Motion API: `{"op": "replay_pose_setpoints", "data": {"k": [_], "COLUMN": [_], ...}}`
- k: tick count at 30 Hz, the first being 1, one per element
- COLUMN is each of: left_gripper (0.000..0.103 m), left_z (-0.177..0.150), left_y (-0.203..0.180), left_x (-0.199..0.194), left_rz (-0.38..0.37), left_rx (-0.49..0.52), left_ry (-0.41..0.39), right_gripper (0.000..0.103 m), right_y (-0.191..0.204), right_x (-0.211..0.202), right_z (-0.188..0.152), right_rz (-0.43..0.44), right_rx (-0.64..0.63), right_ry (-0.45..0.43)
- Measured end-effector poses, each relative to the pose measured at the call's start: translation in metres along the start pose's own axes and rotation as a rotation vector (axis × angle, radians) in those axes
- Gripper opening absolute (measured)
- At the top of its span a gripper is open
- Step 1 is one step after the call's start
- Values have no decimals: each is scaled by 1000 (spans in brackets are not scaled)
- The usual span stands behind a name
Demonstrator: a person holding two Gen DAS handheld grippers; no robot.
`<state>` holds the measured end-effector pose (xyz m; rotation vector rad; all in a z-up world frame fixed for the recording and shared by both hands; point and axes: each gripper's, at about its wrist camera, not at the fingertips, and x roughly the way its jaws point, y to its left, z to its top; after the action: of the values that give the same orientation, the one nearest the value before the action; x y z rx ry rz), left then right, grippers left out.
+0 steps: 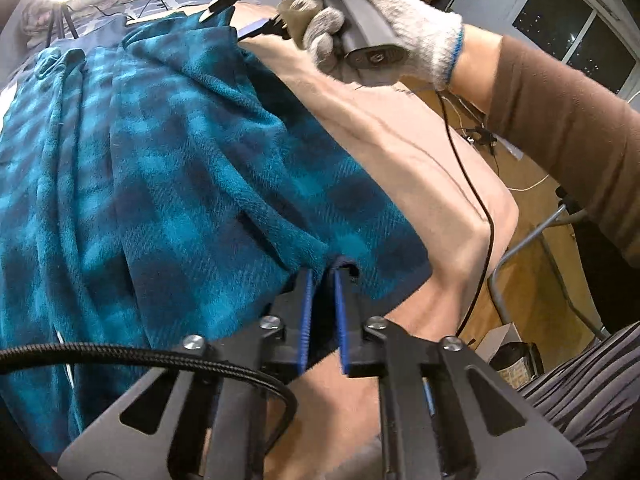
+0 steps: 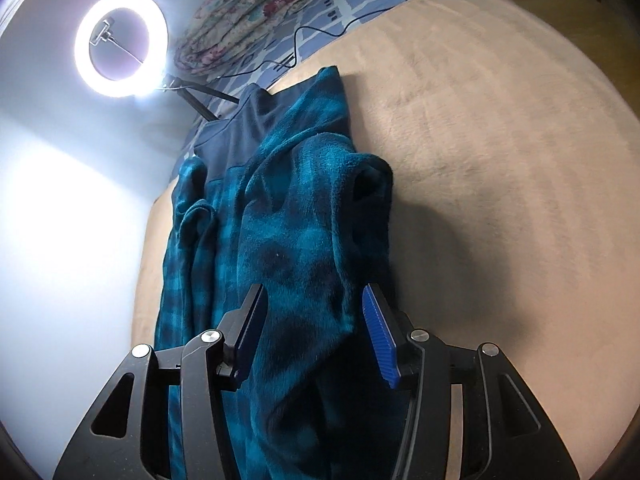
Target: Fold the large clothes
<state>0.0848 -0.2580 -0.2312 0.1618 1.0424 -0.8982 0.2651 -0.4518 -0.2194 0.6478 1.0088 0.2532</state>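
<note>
Through the left wrist camera I saw my left gripper clamped on the dark hem of the teal-and-navy plaid fleece garment, which lay bunched over the beige plush blanket. My gloved right hand held the right gripper at the garment's far end. Through the right wrist camera the right gripper stood open, its blue ribbed pads either side of a fold without pressing it, the white ring light glaring beyond.
</note>
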Motion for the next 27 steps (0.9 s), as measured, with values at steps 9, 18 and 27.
{"op": "replay_pose_setpoints", "data": {"k": [9,18,27], "left_gripper": [1,1,33], "left_z": [2,12,9], "left_y": [-10,-11,-6], "left_x": [-23,-22,-21], "left_rz": [-76,-227,-207], "left_rx": [26,-31,-47], "left_ry": [-46,-32,11], "right_gripper": [4,4,9], "right_y": [-6,1,-13], "right_x": [11,-15,-10], "right_z": [15,50,29], "right_rz": [-95,-254,-292], "right_rx": [-24,-117,-108], "right_ry": [-28,-136,-93]}}
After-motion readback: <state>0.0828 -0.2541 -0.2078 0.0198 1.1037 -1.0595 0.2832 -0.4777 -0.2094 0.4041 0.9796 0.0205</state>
